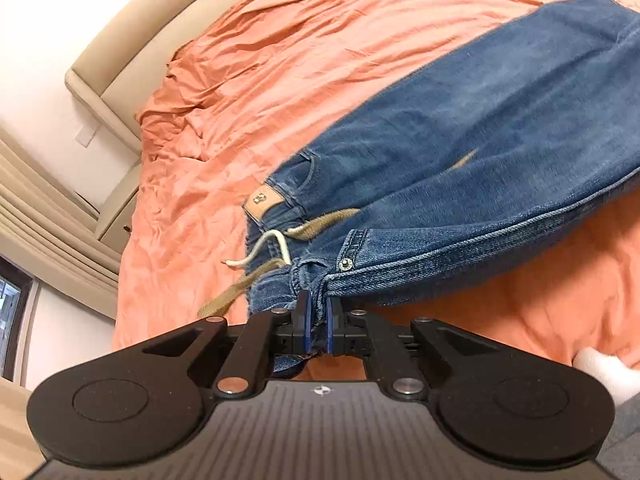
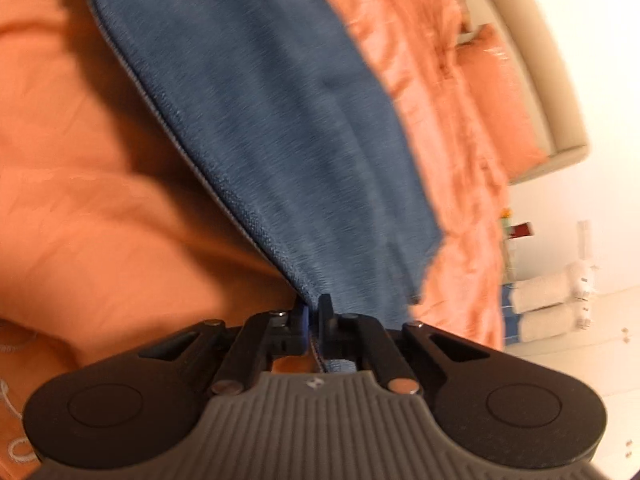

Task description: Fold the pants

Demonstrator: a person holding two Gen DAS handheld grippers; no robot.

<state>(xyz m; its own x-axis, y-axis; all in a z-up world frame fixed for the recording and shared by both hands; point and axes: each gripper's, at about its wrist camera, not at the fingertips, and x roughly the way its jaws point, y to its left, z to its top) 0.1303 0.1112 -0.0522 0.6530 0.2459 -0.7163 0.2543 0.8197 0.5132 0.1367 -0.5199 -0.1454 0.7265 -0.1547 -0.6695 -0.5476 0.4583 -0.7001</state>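
Note:
Blue jeans point(image 1: 480, 128) lie on an orange bedspread point(image 1: 260, 60), with a tan leather patch point(image 1: 265, 199), a white drawstring point(image 1: 264, 246) and a metal button point(image 1: 345, 264) at the waist. My left gripper point(image 1: 318, 312) is shut on the waistband edge and lifts it a little. In the right wrist view, my right gripper point(image 2: 314, 316) is shut on the hem end of the jeans point(image 2: 272, 120), which stretch away, raised above the bedspread point(image 2: 100, 200). That view is blurred.
A beige padded headboard point(image 1: 132, 40) runs along the far edge of the bed; it also shows in the right wrist view point(image 2: 540, 60). An orange pillow point(image 2: 504, 92) lies by it. Curtains point(image 1: 48, 216) hang at left. White rolled towels point(image 2: 544, 300) stand at right.

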